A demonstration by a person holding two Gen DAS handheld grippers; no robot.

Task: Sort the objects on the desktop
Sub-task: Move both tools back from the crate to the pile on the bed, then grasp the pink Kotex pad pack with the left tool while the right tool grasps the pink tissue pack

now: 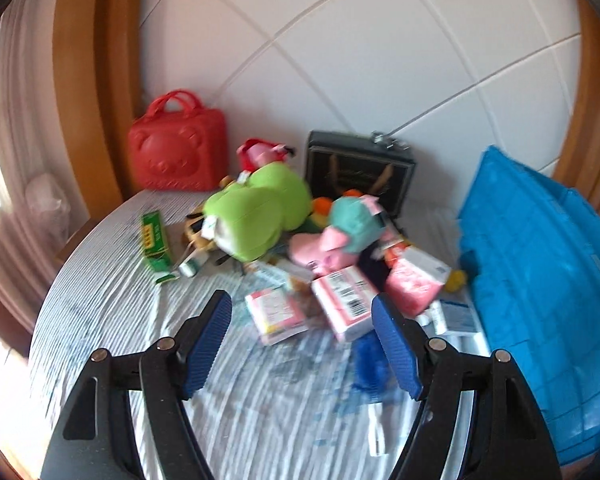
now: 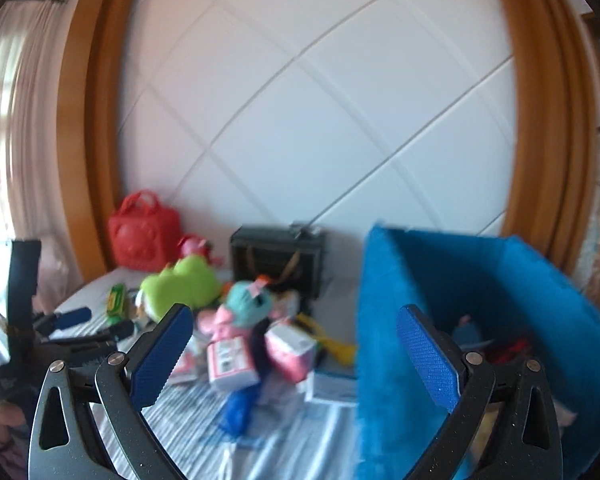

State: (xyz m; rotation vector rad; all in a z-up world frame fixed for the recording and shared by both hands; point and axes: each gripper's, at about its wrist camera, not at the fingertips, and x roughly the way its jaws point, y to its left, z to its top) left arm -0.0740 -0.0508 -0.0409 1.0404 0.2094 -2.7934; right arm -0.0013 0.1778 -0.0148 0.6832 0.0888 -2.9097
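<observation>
- Both views are smeared with blur, so labels and small things in the heap cannot be read.
- The left gripper (image 1: 302, 322) hangs over the striped cloth (image 1: 112, 304), fingers spread wide with nothing between the blue pads (image 1: 208, 344).
- In the right wrist view the left gripper (image 2: 96, 322) shows at the left edge, partly behind the right one's near finger; a bit of the hand holding it peeks in at the bottom corner.
- The right gripper (image 2: 296, 356) is released too, its jaws wide and empty, one finger over the heap and the other in front of the blue bin (image 2: 400, 320).
- The blue bin (image 1: 540, 280) is cut off by the frame on the right; something dark and something red lie inside, too blurred to name.
- The heap sits mid-cloth, between the red bear case (image 1: 178, 152) at the back left and the bin.
- The green plush (image 1: 256, 208) lies on its side, its long axis slanting from front left up to back right.
- The pink-and-teal plush (image 1: 348, 228) leans over the pink boxes (image 1: 346, 300); its lower half is hidden.
- The green carton (image 1: 155, 242) lies flat, its long axis running roughly front to back.
- The black box (image 1: 360, 168) stands against the wall, its foot hidden by toys.
</observation>
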